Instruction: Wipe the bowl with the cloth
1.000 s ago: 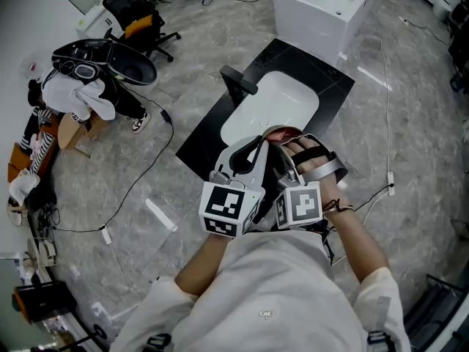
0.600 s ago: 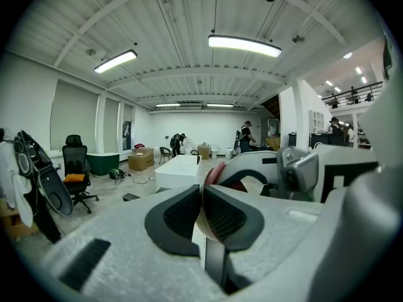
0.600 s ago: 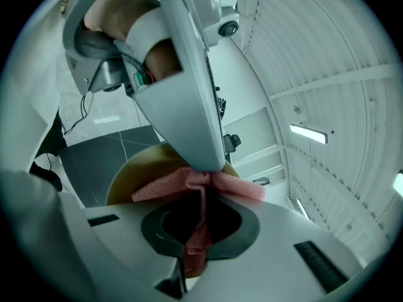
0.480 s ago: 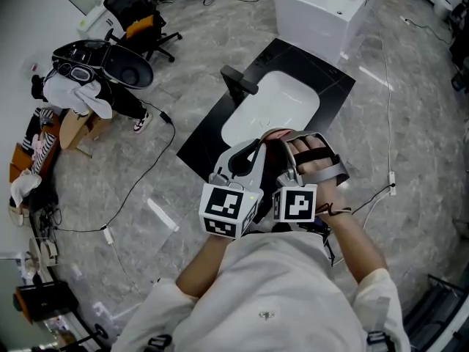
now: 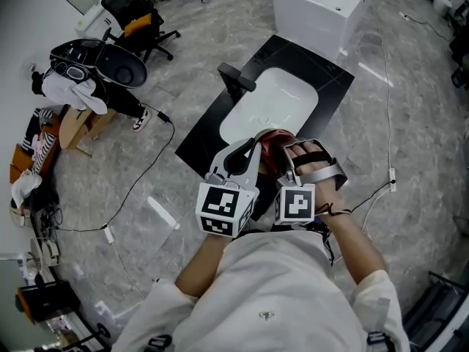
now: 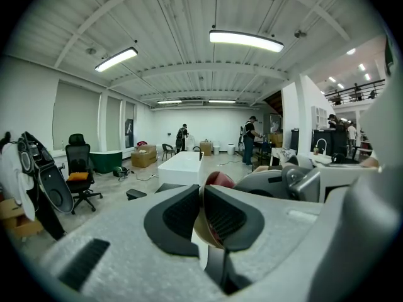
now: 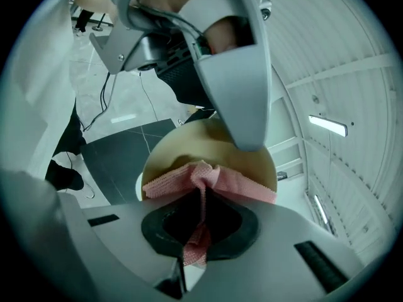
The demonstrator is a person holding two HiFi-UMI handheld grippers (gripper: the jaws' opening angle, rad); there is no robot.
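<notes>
A bowl (image 5: 275,141), red outside and cream inside, is held in the air above the counter. My left gripper (image 5: 251,152) is shut on its rim; in the left gripper view the bowl (image 6: 218,180) stands edge-on between the dark pads of the left gripper (image 6: 202,214). My right gripper (image 5: 290,157) is shut on a pink cloth (image 7: 208,175). In the right gripper view the cloth is bunched between the right gripper (image 7: 201,222) pads and spreads against the bowl's cream inside (image 7: 189,147). The left gripper's grey finger (image 7: 242,93) reaches over the rim from above.
Below the hands a white basin (image 5: 272,101) is set in a black counter (image 5: 207,136) with a black tap (image 5: 236,79). A white tub (image 5: 322,9) stands beyond. An office chair (image 5: 139,20), bags and cables lie on the floor at the left.
The right gripper has shifted slightly with the cloth against the bowl, and more of the bowl's red side shows above the hands. The left gripper has hardly moved.
</notes>
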